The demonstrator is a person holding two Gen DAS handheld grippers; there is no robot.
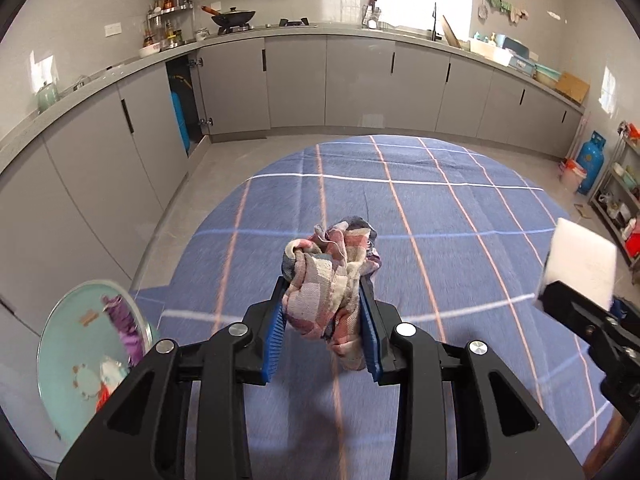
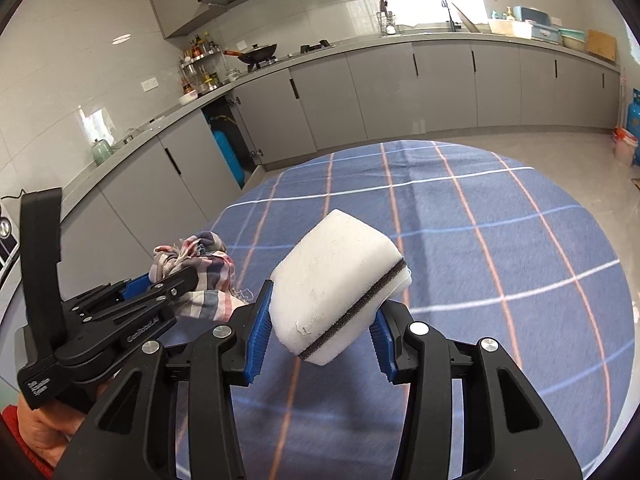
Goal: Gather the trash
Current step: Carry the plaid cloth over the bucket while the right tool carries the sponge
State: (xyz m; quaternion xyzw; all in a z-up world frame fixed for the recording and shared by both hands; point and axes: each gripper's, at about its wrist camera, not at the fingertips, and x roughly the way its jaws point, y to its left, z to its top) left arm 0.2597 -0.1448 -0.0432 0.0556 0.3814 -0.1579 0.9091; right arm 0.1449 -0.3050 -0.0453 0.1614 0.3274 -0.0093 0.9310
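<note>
Trash inside the round pale-green bin (image 1: pixel 64 364) (a purple wrapper among it) is sitting at far left. Next, the left gripper (image 1: pixel 324 328) is clenching a crumpled pink-and-blue checked cloth (image 1: pixel 332 268) above the blue plaid tablecloth (image 1: pixel 440 208). Rightmost, the right gripper (image 2: pixel 320 336) is grasping a white rectangular sponge (image 2: pixel 336 284).

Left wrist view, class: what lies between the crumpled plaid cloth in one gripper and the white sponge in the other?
Only bare blue checked tablecloth shows between the cloth and the sponge; the left wrist view shows it.
</note>
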